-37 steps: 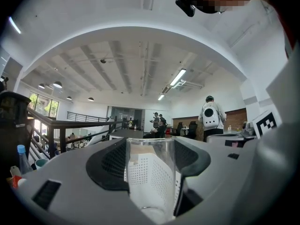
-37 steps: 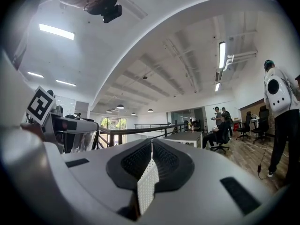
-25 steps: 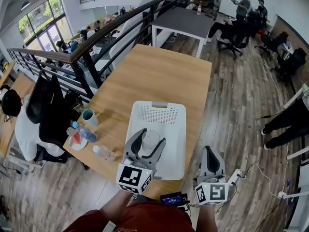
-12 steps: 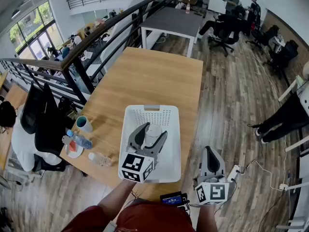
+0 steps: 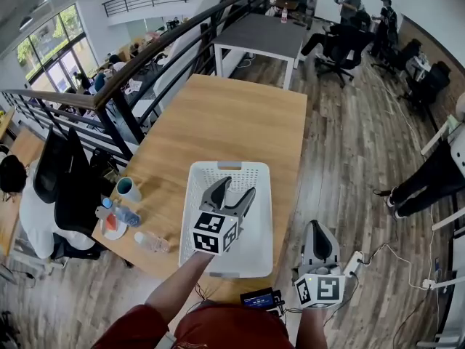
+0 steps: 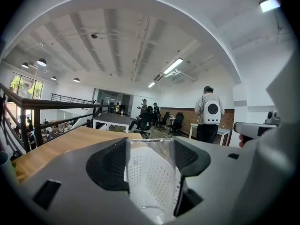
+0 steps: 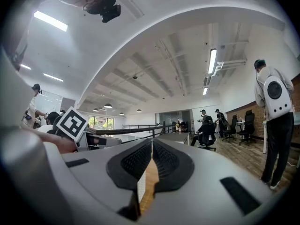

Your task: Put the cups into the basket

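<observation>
Head view: wooden desk [image 5: 232, 115] beside a railing [image 5: 156, 49], plank floor [image 5: 356, 158]. White basket [image 5: 256, 249] at the desk's near edge, with the left hand-held gripper [image 5: 236, 188] above it and a teal cup [image 5: 128, 188] to its left.
Left gripper view: jaws clamped on a clear cup [image 6: 150, 172].
Right gripper view: right hand-held gripper [image 7: 151, 149] closed, empty.

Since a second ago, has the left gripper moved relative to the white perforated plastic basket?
Yes. The left gripper went forward over the white perforated plastic basket, from its near rim toward its far rim, clear plastic cup between the jaws.
</observation>
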Demonstrator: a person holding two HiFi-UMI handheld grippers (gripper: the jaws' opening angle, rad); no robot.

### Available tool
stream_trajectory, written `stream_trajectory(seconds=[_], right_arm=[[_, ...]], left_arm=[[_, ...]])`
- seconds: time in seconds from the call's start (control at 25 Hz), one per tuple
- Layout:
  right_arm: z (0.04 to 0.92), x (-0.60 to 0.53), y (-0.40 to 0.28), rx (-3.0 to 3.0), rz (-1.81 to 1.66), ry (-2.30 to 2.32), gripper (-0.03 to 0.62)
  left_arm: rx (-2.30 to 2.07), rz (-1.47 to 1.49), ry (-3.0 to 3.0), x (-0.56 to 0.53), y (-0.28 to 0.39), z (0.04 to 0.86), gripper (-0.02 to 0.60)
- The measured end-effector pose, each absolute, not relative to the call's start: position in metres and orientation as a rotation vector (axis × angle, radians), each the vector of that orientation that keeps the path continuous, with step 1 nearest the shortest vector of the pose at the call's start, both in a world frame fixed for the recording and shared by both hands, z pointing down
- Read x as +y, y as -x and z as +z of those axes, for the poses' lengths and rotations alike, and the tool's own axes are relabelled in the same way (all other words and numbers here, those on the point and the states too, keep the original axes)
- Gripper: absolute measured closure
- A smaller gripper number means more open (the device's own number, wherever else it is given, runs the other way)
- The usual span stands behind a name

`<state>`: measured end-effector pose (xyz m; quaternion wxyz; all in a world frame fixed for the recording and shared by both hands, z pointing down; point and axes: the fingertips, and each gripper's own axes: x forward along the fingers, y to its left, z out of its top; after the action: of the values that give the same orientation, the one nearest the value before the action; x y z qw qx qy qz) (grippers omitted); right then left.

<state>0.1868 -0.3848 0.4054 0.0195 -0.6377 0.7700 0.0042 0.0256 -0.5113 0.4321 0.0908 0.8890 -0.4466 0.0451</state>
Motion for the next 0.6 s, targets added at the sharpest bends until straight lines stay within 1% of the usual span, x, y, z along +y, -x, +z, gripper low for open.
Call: stream_trajectory(seconds=[0.6], right_arm=[[0.410, -0.392, -0.183, 2.406, -0.001, 1.949, 0.582]], left_arm=[[-1.374, 0.226, -2.428, -0.557, -0.030, 0.501, 0.295]])
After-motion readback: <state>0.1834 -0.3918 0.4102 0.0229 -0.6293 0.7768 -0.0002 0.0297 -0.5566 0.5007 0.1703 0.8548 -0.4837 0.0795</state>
